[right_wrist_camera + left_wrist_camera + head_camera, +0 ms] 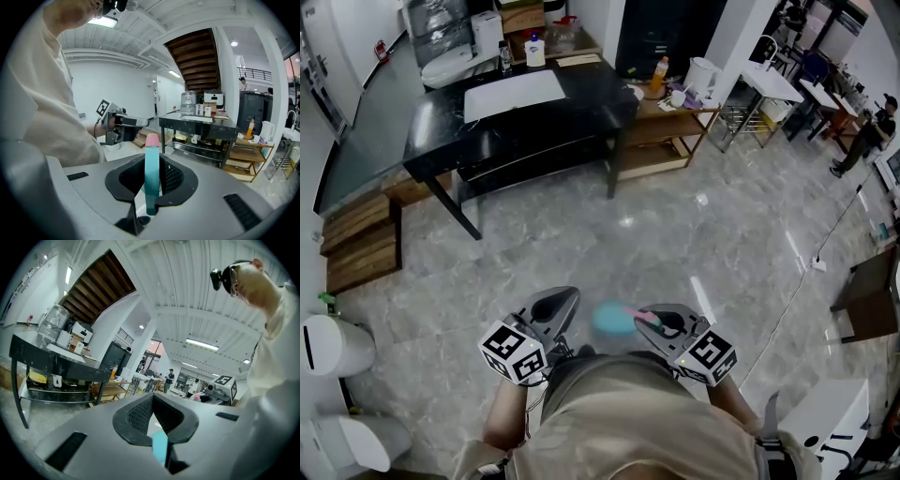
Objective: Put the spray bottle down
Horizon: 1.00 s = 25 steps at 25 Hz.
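Observation:
The spray bottle [151,173] is a slim teal body with a pink top, and it stands upright between my right gripper's [152,180] jaws, which are shut on it. From the head view it is a blurred teal and pink shape [617,319] sticking out leftward from the right gripper [661,321], low over the grey floor. My left gripper [553,307] sits just left of it with its jaws together [153,420]. Only a small teal patch shows at their base. Both are held close to the person's body.
A black table [441,131] with a white sheet and bottles stands ahead across the marble floor. A wooden shelf unit [661,131] adjoins its right end. Wooden steps [361,239] and white round units [333,342] line the left side. People stand far right.

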Motion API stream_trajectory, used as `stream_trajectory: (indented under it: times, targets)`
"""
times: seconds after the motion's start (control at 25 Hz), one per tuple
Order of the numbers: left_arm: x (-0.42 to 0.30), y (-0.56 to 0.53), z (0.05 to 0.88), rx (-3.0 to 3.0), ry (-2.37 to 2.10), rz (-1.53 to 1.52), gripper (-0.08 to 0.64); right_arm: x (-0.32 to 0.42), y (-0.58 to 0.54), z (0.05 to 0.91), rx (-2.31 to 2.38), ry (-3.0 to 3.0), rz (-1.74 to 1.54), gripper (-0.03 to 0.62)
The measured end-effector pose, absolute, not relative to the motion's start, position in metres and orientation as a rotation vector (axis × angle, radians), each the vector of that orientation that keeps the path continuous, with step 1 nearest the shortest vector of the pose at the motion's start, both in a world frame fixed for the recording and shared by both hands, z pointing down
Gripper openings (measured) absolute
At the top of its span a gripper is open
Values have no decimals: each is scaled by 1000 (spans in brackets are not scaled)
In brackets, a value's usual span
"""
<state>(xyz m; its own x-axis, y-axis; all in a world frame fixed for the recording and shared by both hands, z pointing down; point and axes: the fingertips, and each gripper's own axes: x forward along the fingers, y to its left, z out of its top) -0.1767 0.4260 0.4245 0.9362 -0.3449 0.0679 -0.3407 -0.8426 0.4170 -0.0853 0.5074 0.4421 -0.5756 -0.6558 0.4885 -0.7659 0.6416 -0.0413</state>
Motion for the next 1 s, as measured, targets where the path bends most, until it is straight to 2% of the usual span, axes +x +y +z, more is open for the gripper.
stream_trajectory:
  times: [0.36,1.0]
  targets:
    - [-198,416,431,2665,-520,-14,9,-103,494,444,1106,-2417,329,61]
    - [-188,391,439,2655,-575,45,9,-96,462,453,1043,-2453,353,61]
